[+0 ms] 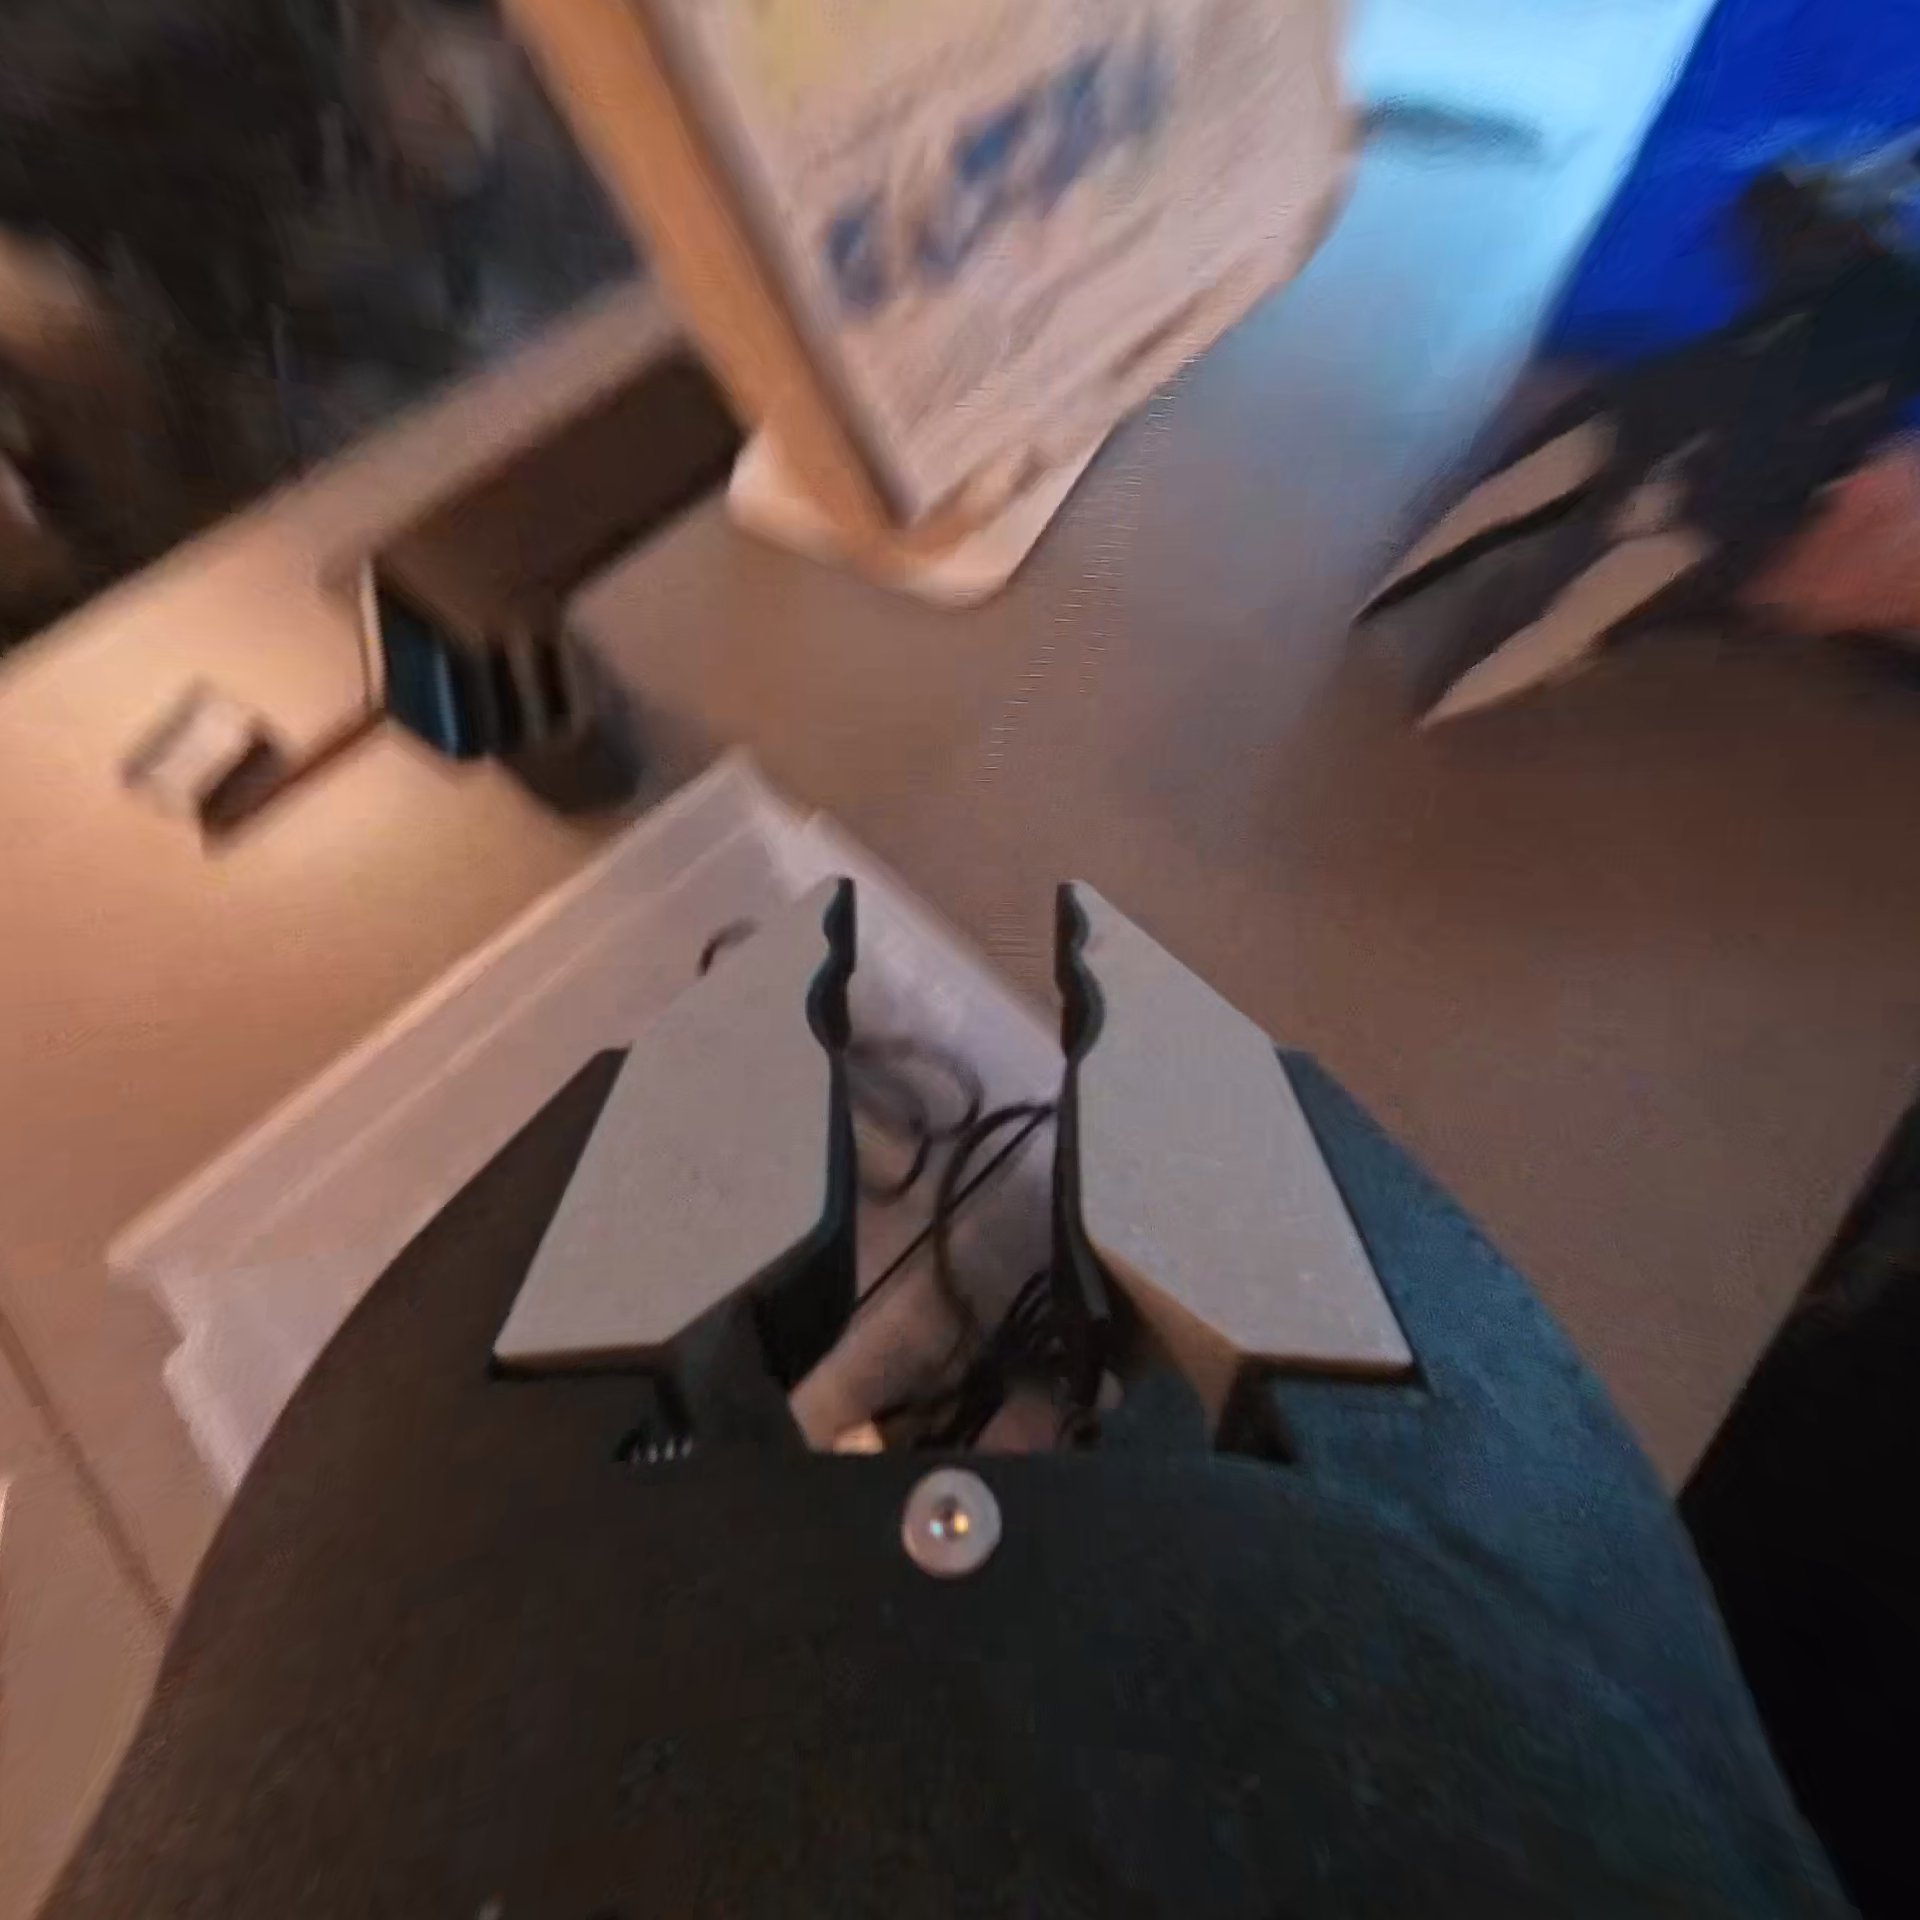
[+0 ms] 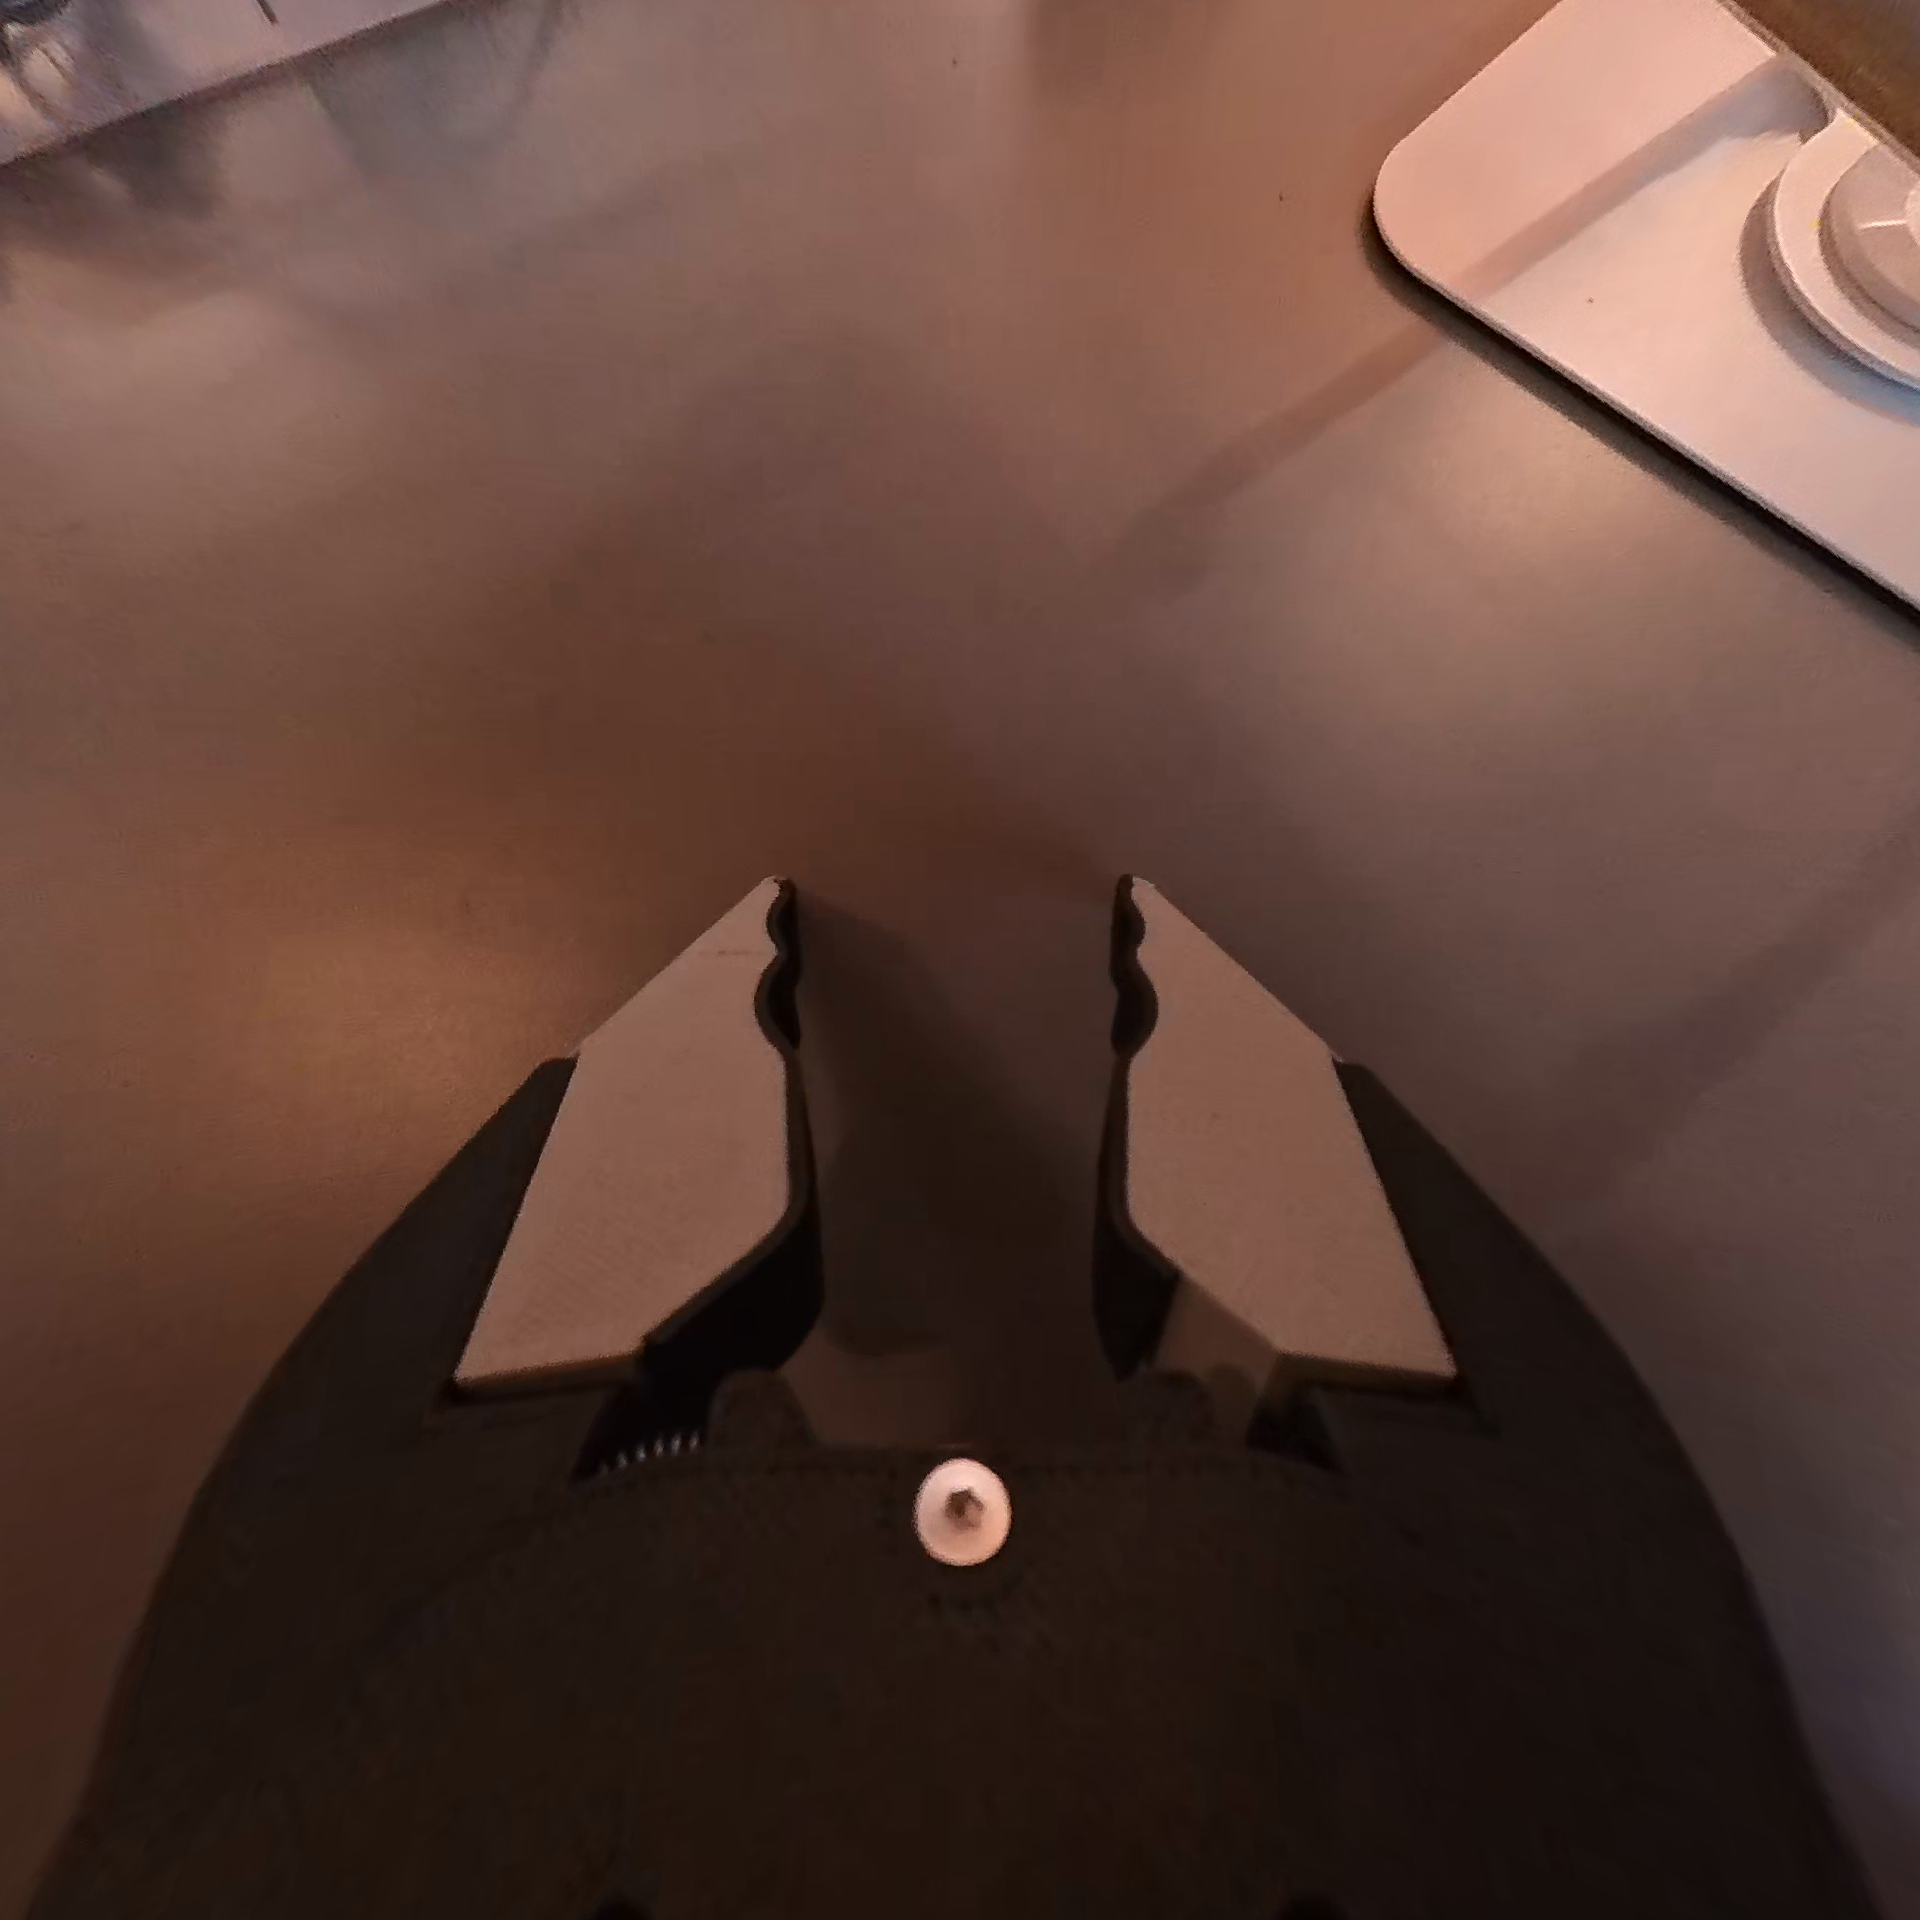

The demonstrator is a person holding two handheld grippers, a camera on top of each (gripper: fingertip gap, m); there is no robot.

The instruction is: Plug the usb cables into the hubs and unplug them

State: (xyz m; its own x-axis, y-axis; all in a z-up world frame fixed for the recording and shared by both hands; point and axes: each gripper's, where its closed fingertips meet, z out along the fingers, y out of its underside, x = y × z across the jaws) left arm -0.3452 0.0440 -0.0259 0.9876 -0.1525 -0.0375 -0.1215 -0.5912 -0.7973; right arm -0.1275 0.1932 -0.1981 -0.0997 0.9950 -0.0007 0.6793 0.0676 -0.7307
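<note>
The left wrist view is blurred by motion. My left gripper (image 1: 956, 904) is open and empty, held above a white tray (image 1: 416, 1122). Thin black cables (image 1: 966, 1153) lie coiled in the tray and show between the fingers. My right gripper (image 2: 956, 894) is open and empty, low over the bare grey table (image 2: 727, 520). It also shows in the left wrist view (image 1: 1538, 623) at the far right, held by a hand in a blue sleeve (image 1: 1714, 208). No hub can be told for sure in either view.
A tan cardboard box (image 1: 156, 779) stands at the left with dark block-like items (image 1: 457, 665) at its opening, too blurred to identify. A white base with a wooden post and white sheet (image 1: 935, 260) stands behind. A white flat stand with a round disc (image 2: 1621, 239) lies at the right gripper's far right. About 30 cm separates my left fingertips from my right.
</note>
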